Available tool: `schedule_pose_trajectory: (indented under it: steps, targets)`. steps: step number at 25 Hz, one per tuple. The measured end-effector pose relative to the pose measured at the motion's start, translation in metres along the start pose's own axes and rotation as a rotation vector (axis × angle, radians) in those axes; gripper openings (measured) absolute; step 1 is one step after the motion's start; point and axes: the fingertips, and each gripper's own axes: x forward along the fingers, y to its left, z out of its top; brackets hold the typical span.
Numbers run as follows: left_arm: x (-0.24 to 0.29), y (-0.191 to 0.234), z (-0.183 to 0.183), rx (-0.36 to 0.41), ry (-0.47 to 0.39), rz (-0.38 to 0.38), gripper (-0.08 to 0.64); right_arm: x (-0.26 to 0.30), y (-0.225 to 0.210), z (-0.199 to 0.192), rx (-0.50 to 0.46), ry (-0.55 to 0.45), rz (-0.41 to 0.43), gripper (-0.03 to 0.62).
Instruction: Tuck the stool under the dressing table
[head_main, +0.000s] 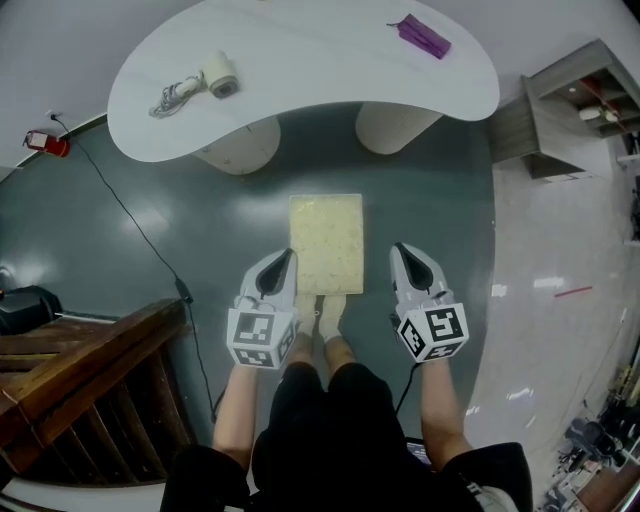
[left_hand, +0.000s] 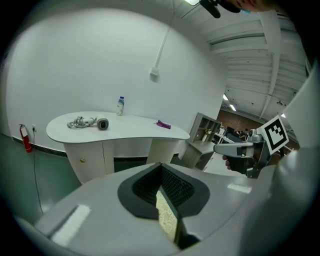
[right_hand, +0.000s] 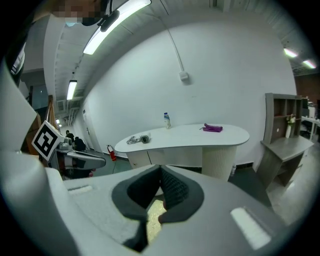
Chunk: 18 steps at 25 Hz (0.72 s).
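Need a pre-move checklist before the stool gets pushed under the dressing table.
1. Stool faces the gap beneath the dressing table: ok.
2. Gap between the pedestals free: ok.
3. Left gripper shut, empty: ok.
4. Right gripper shut, empty, apart from stool: ok.
5. Left gripper touching stool: cannot tell.
6. Floor cable off the path, at left: ok.

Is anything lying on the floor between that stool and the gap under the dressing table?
Nothing visible. The floor from the stool to the gap between the pedestals of the dressing table looks bare; a black cable lies off to the left.
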Motion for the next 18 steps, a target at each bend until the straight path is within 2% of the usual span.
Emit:
schedule_pose_trajectory:
  steps: [7, 14, 18]
  targets:
    - [0.053, 0.028, -0.059, -0.022, 0.064, -0.034, 0.008, 0.062, -0.007, -0.063, 0.027, 0.068, 0.008, 0.002]
    - [0.105, 0.066, -0.108, -0.071, 0.087, -0.01, 0.006, 0.115, -0.023, -0.12, 0.03, 0.102, 0.011, 0.002]
    - [0.127, 0.073, -0.141, -0.088, 0.11, -0.009, 0.006, 0.133, -0.026, -0.156, 0.041, 0.135, 0.034, 0.002]
